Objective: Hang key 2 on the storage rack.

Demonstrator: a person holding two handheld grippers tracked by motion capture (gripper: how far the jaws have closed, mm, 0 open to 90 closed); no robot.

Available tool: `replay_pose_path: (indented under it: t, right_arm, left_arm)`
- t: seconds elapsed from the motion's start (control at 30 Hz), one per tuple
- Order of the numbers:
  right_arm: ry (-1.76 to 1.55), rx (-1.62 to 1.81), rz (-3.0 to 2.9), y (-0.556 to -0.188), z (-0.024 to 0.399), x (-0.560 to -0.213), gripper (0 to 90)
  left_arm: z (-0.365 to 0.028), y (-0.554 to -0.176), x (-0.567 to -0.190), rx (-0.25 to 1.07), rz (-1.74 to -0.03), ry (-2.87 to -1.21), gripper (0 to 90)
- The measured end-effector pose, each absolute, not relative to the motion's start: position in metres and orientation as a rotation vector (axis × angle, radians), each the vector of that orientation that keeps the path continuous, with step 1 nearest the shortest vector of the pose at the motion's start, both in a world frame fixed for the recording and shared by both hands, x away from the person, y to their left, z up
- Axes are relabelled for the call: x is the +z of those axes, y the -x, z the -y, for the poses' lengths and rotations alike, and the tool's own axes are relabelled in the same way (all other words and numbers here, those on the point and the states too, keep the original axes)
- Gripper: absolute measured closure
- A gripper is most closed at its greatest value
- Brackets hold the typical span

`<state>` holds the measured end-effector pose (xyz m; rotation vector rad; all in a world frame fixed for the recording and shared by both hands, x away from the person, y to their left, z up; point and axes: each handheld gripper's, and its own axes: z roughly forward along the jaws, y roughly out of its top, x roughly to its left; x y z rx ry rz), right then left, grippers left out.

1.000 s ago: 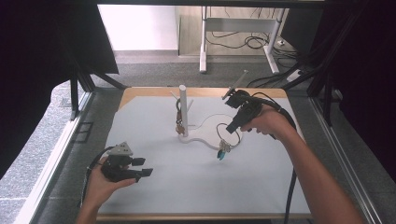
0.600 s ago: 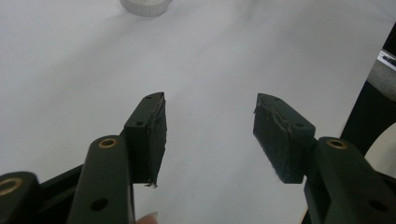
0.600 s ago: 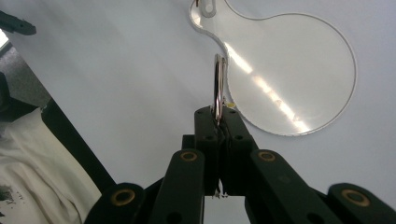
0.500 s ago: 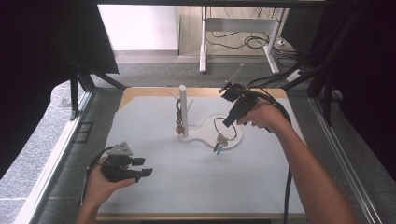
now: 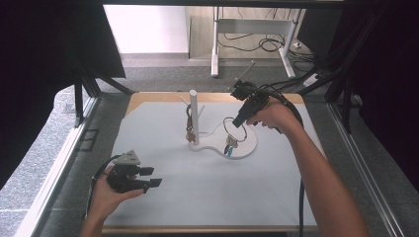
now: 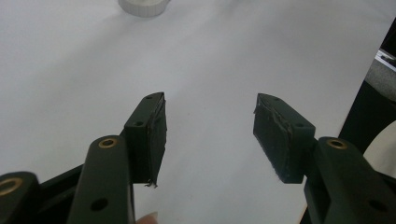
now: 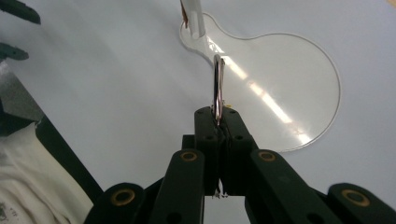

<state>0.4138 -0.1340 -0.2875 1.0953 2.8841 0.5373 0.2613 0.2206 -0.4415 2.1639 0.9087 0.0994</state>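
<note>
Keys on a round silver metal ring (image 5: 230, 134) hang from my right claw (image 5: 237, 123), over the wide disc end of the clear plastic base.

Going from the left: my left claw (image 5: 152, 177) sits low over the near left part of the pale grey table mat (image 5: 207, 187), level with the mat and pointing right. Its two black jaws stand well apart with nothing between them; in the left gripper view I see bare mat in the gap between the worn pads (image 6: 275, 135). The keys are well away from it, up and to its right.

Next comes the white upright post with pegs (image 5: 193, 116), standing on the narrow end of the clear plastic base (image 5: 249, 145). A second bunch of keys (image 5: 189, 129) hangs against the post's left side. All this lies just left of my right claw.

My right claw points down and towards the left. Its jaws are pressed together on the ring: in the right gripper view the thin ring (image 7: 217, 88) rises edge-on straight out from between the tips, with the post foot (image 7: 195, 23) beyond it. Small keys and a blue-green tag (image 5: 228, 148) dangle from the ring below the claw, just above the base disc; I cannot tell whether they touch it.
</note>
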Motion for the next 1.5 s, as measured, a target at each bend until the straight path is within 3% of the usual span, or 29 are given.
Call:
replay_pose_path:
  t: [1.5]
  right_arm:
    - [-1.139, 0.551, -2.843, -0.459, 0.11, -0.281, 87.3]
  left_arm:
    - [-0.216, -0.26, -0.441, 0.088, -0.883, -2.175, 44.7]
